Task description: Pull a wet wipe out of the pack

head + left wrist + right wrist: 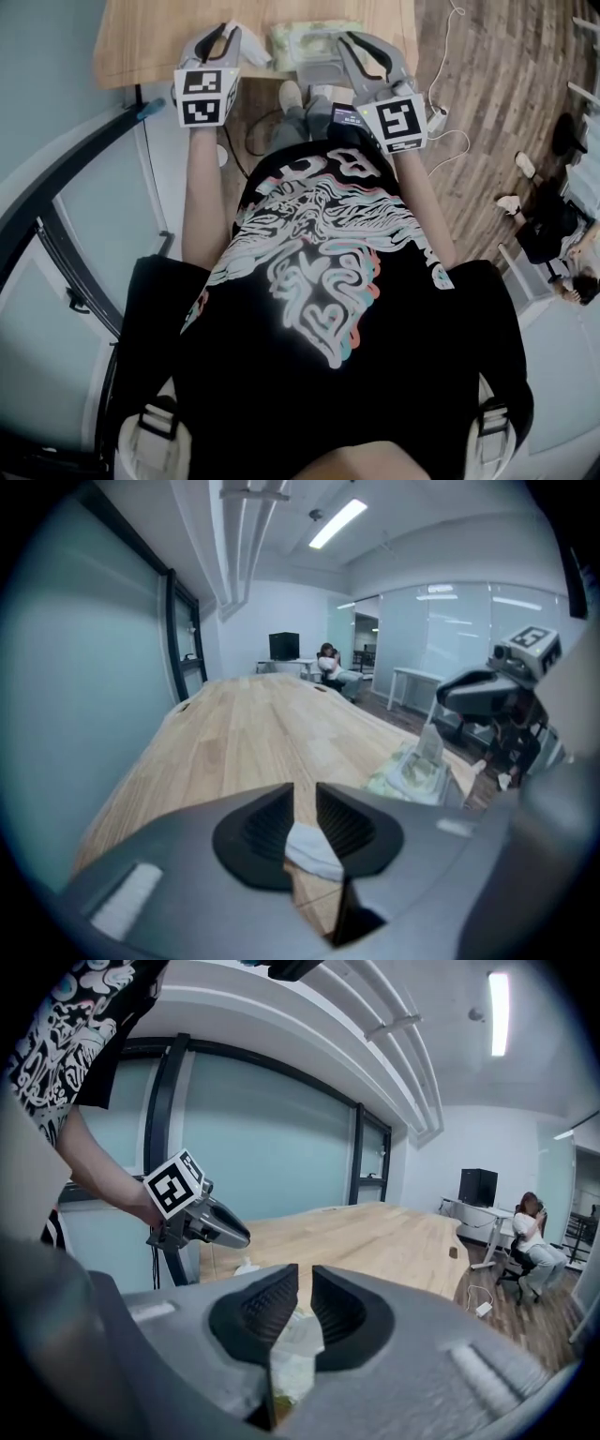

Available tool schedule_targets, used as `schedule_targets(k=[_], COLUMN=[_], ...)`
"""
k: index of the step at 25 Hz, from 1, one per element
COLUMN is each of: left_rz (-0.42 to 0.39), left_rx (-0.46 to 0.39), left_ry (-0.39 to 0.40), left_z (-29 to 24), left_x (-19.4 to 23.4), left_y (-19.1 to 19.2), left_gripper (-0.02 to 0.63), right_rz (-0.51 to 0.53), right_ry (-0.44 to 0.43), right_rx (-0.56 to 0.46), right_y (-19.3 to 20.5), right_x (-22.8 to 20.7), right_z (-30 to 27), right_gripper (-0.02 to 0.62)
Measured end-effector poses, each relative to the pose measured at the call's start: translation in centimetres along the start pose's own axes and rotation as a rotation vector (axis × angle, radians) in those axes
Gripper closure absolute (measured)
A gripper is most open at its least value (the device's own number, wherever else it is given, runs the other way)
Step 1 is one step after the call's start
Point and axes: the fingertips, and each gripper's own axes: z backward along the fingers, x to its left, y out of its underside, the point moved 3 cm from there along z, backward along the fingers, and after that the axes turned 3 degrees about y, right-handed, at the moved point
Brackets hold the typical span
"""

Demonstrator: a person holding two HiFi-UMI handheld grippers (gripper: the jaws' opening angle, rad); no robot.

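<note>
— Where's the pack?
— The pale green pack [302, 39] lies flat at the table's [159, 37] edge, lid flipped up.
— And the wipe?
— The white wet wipe [251, 52] is crumpled at that same edge, just beside the pack.

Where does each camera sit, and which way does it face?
Head view: on the head, facing steeply down; torso, arms, left hand-held gripper, right hand-held gripper.
Left gripper view: on that gripper, facing along the table; jaws pinching a wipe.
Right gripper view: on that gripper, facing across the table; left forearm.
Shared: the pack.
</note>
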Motion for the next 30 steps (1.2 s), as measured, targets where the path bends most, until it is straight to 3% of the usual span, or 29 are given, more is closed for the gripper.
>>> schedule_targets(k=[3, 6, 8, 20, 27, 30], left_rz=[0.044, 0.136, 0.154, 0.01, -0.035, -0.058], left_rx=[-0.057, -0.148, -0.2, -0.362, -0.421, -0.422], left_ry=[-0.01, -0.005, -0.018, -0.157, -0.112, -0.098], left_z=[1.3, 3.0, 4.0, 7.2, 7.8, 7.8], left_x=[-0.4, -1.0, -1.5, -3.5, -6.1, -6.4], left_y=[-0.9, -2.8, -4.3, -10.9, -12.6, -13.2], left_gripper=[0.611, 0.615, 0.615, 0.615, 0.615, 0.615], right_rz=[0.001, -0.001, -0.006, -0.018, -0.043, -0.015], right_ry=[0.022, 0.042, 0.05, 0.068, 0.104, 0.096], right_rx=[-0.023, -0.042, -0.059, -0.145, -0.17, -0.187], right_y=[-0.9, -1.7, -2.2, -5.3, -6.9, -7.7], right_x=[-0.5, -0.8, -1.0, -1.8, -3.3, -3.3], right_z=[0.6, 1.3, 1.8, 1.9, 1.8, 1.6], right_gripper=[0.552, 0.552, 0.552, 0.554, 0.554, 0.597])
